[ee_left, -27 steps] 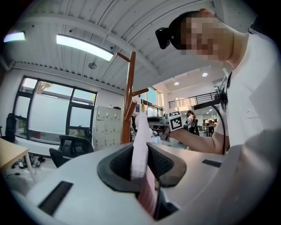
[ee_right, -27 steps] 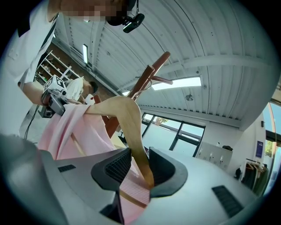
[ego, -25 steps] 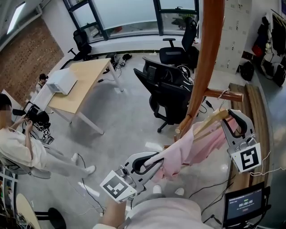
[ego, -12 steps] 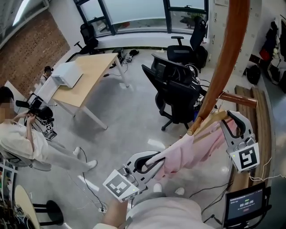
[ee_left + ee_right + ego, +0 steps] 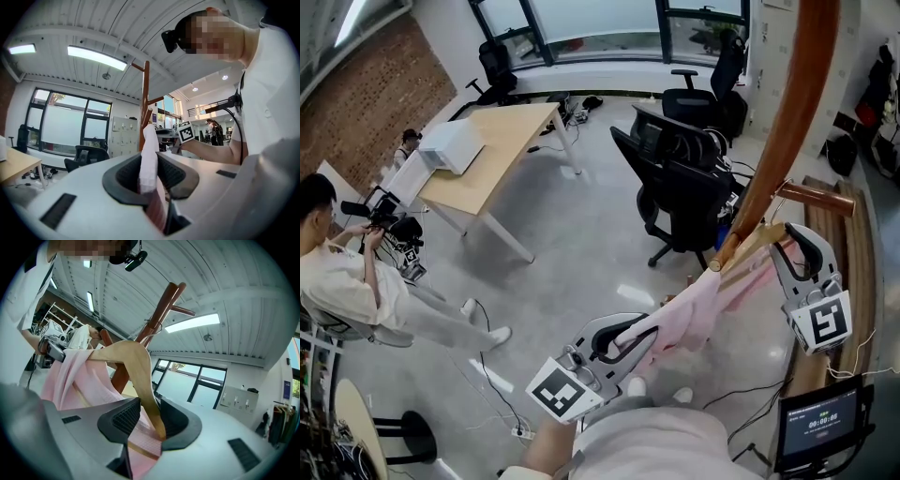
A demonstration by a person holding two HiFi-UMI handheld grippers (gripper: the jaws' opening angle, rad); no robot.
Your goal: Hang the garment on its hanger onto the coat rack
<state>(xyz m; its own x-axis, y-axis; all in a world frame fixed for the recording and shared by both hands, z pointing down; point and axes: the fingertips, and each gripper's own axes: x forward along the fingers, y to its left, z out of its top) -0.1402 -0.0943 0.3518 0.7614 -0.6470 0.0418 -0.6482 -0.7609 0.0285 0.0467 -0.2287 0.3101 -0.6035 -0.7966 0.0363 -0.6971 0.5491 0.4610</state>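
Note:
A pink garment (image 5: pixel 694 307) hangs on a wooden hanger (image 5: pixel 757 244) right against the brown pole of the coat rack (image 5: pixel 787 112), just below a side peg (image 5: pixel 817 199). My left gripper (image 5: pixel 619 339) is shut on the garment's lower end and holds the cloth stretched down to the left. In the left gripper view a strip of the fabric (image 5: pixel 149 154) stands between the shut jaws of the left gripper (image 5: pixel 151 183), with the coat rack (image 5: pixel 145 103) behind. My right gripper (image 5: pixel 787 249) is shut on the hanger's arm. In the right gripper view the hanger (image 5: pixel 138 364) and garment (image 5: pixel 77 380) run out of the right gripper (image 5: pixel 151 422), with the coat rack (image 5: pixel 154 317) close behind.
Black office chairs (image 5: pixel 684 183) stand just left of the rack. Farther back is a wooden table (image 5: pixel 492 155). A seated person (image 5: pixel 347 281) with a camera is at the left. A wooden ledge (image 5: pixel 848 234) and a small screen (image 5: pixel 817 420) are at the right, with cables on the floor.
The head view has swung a little, so the room has slid down and to the right. Both grippers keep their holds, and the hanger stays against the pole under the peg.

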